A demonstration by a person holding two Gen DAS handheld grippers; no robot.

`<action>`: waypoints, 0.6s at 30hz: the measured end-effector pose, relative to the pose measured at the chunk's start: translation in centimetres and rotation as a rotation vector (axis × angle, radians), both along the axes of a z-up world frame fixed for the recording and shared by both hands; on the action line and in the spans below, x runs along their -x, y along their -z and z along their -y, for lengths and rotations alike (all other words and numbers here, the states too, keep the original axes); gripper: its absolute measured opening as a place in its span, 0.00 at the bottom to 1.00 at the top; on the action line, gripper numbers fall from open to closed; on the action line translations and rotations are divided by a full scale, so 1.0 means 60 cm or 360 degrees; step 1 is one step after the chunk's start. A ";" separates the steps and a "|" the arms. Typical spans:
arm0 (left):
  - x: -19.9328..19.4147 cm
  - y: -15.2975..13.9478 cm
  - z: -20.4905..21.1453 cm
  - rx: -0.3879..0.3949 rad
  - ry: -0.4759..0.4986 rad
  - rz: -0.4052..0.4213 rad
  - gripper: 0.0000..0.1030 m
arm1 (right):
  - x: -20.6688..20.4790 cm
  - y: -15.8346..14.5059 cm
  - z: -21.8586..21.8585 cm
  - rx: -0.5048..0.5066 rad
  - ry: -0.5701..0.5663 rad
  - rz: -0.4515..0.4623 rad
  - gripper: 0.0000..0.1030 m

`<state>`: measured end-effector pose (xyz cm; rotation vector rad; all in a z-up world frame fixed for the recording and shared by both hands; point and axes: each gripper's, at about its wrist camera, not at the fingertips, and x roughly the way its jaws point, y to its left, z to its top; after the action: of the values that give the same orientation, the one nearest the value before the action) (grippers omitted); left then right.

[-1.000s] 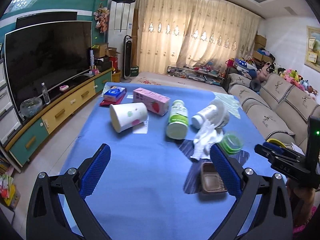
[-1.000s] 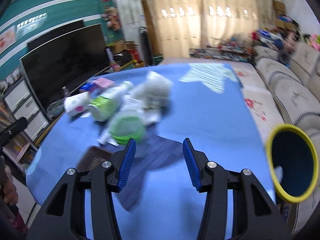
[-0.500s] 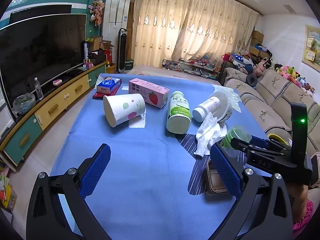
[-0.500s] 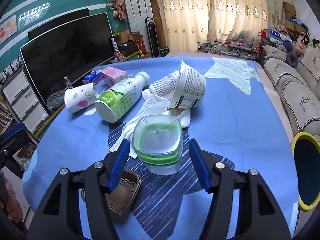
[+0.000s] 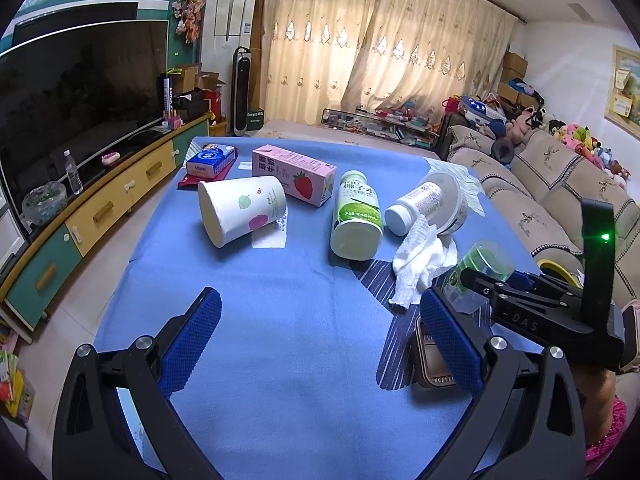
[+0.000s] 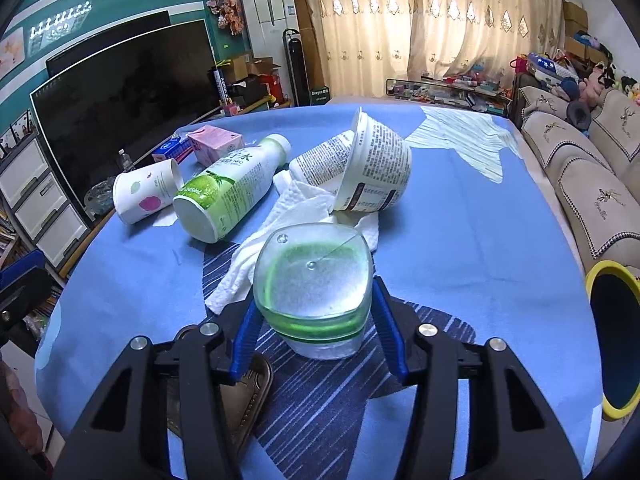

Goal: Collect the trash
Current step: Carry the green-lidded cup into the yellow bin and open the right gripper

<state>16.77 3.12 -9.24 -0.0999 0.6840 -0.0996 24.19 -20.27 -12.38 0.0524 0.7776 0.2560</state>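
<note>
R gripper (image 6: 314, 312) has its jaws pinching the clear cup w/ green lid (image 6: 314, 280), one blue pad on each side wall, cup sitting between them just above the striped patch of the surface (image 6: 480, 208). The cup's rim looks squeezed a bit out of round, so I'd judge the plastic is thin: keep squeeze light but steady, lift straight up, keep it level in case there's residue inside. Crumpled tissue (image 6: 280, 224) lies just ahead-left of the jaws, close to the cup; watch it doesn't drag along. Brown tray (image 6: 240, 396) sits under the L finger, partly hidden. Yellow-rimmed bin (image 6: 612, 340) is off to the R, below the surface edge; likely drop spot, so swing R & release over the opening. L gripper (image 5: 320, 340) hangs w/ jaws spread wide, nothing between them; the green bottle (image 5: 356, 216) & paper cup (image 5: 240, 212) lie well ahead of it.
</note>
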 end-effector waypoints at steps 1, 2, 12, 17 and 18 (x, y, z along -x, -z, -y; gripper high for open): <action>0.000 -0.003 0.002 -0.0002 0.0003 0.0001 0.95 | 0.002 -0.002 0.004 -0.0004 0.0005 0.0002 0.48; 0.000 -0.005 0.004 -0.0002 0.0004 0.0005 0.95 | 0.004 -0.005 0.013 -0.0021 0.0015 0.0002 0.48; 0.002 -0.019 0.056 -0.0077 0.0066 0.0032 0.95 | 0.056 -0.052 0.161 -0.0098 0.0278 0.0147 0.48; -0.004 -0.018 0.073 -0.0083 0.0054 0.0041 0.95 | 0.090 -0.059 0.307 -0.0078 0.0604 0.0197 0.48; -0.006 -0.017 0.077 -0.0072 0.0054 0.0035 0.95 | 0.096 -0.054 0.336 -0.0066 0.0672 0.0190 0.48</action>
<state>17.14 -1.52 -8.22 -0.0439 0.6657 -0.1176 18.41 -40.42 -9.12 0.2355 0.6252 -0.1248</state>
